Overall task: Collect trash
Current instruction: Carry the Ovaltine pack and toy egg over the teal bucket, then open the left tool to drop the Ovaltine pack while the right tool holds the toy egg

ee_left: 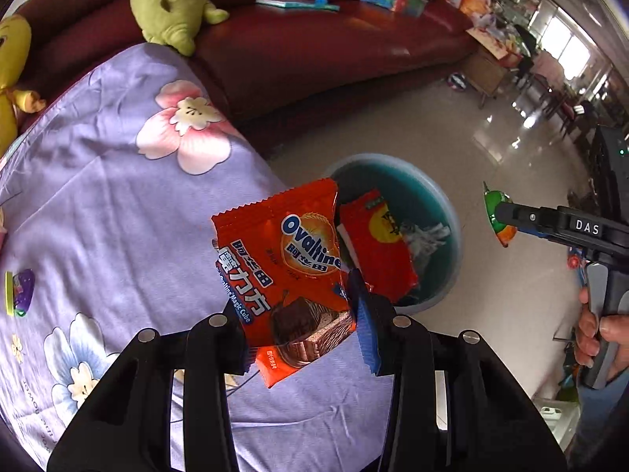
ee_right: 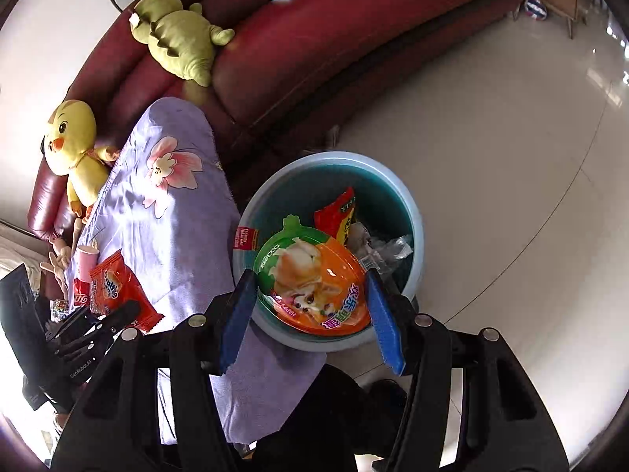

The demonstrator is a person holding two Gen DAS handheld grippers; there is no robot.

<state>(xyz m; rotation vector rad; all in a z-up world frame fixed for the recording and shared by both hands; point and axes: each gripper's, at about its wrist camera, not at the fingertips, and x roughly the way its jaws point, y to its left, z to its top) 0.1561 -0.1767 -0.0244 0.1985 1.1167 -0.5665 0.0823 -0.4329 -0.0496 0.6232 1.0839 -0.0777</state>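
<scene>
While left tongs [ee_left: 298, 334] clenched the Ovaltine wrapper [ee_left: 289, 271] and right tongs [ee_right: 310, 314] gripped the round lid [ee_right: 312, 283], both needed releasing squarely above the bin [ee_right: 414, 212].

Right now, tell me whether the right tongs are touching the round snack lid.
Touching. The right wrist view shows the right tongs with both blue pads pressed against opposite edges of the round snack lid, holding it above the bin.
</scene>
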